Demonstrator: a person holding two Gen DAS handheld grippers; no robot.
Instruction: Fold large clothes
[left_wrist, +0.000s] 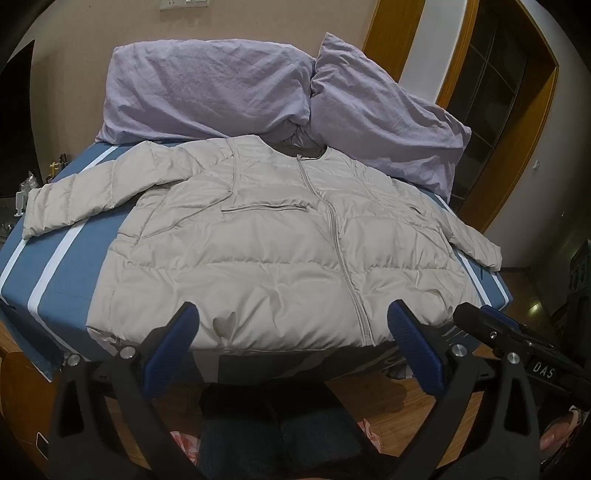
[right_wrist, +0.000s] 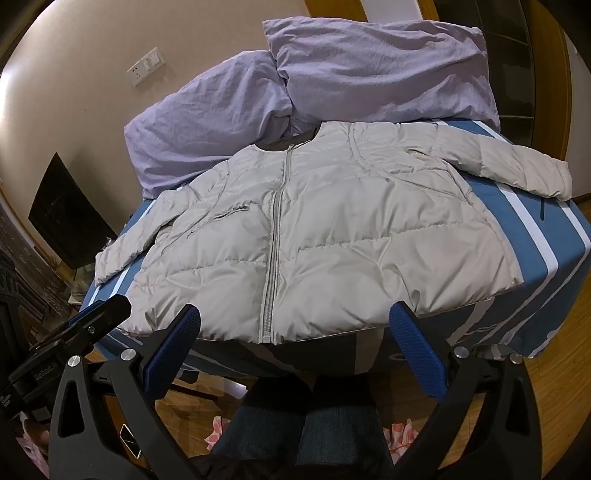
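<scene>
L wrist: left gripper (left_wrist: 291, 325) jaws wide, empty, above hem of beige puffer jacket (left_wrist: 258, 251), zipped, flat on blue striped bed (left_wrist: 55, 266), sleeves out. Lilac pillows (left_wrist: 207, 88) behind collar.
R wrist: right gripper (right_wrist: 295, 328) wide, empty, near hem.

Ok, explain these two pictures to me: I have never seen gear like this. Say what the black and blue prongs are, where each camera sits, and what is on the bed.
The prongs are two hand-held grippers, one in each of a person's hands; no robot arm is involved. Each carries a fisheye camera that looks along its fingers. One picture comes from the left gripper, the other from the right gripper. Both are open and hold nothing. On the bed a pale puffer jacket lies flat, zipped, sleeves spread. Behind it are two lilac pillows. The jacket is not yet folded.
</scene>
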